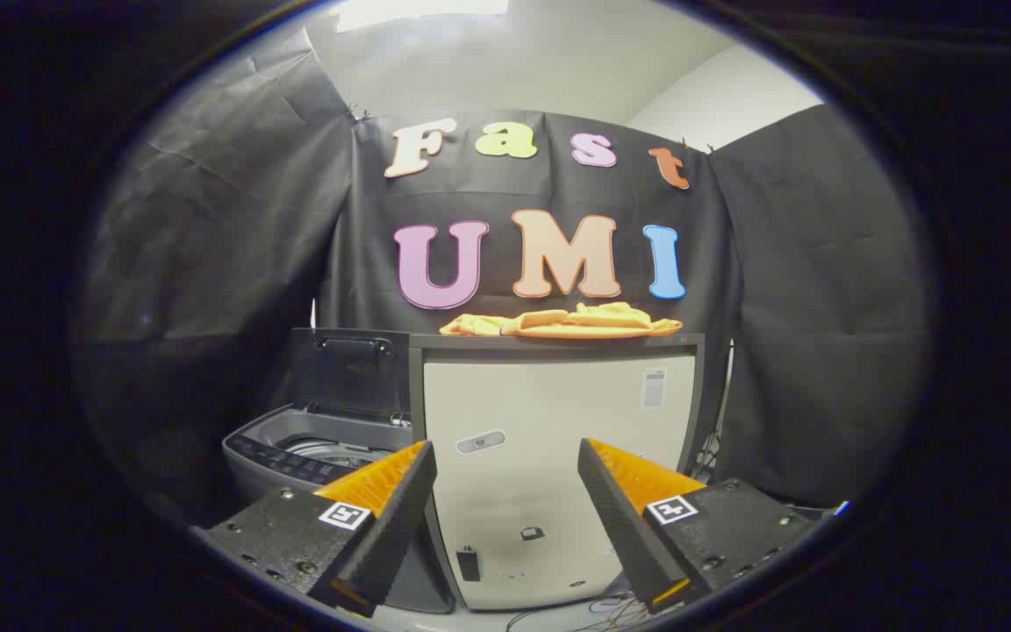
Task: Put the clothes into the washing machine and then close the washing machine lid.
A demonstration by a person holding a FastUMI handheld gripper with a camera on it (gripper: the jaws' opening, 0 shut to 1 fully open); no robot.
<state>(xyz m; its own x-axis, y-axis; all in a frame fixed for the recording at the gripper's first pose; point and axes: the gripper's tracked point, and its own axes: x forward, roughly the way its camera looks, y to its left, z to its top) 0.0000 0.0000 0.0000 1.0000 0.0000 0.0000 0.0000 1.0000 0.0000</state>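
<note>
Gripper (pixel 505 500) in the foreground, fingers spread wide with nothing between them and touching nothing; a white cabinet (pixel 558 474) fills the gap beyond the tips. Washer (pixel 312 452) low to the left of the cabinet, just past the left finger, its lid (pixel 349 369) raised upright at the back edge and the drum open. Clothes (pixel 562 322), an orange-yellow bundle, lie on the cabinet top along its front edge, from about the middle toward the right corner, well above and beyond the fingers. Step in hand, as judged: the approach to the clothes, nothing yet picked up or loaded. The next move calls for raising the gripper to the cabinet top, keeping the fingers apart until they straddle a fold, then closing. Lid closing comes last.
</note>
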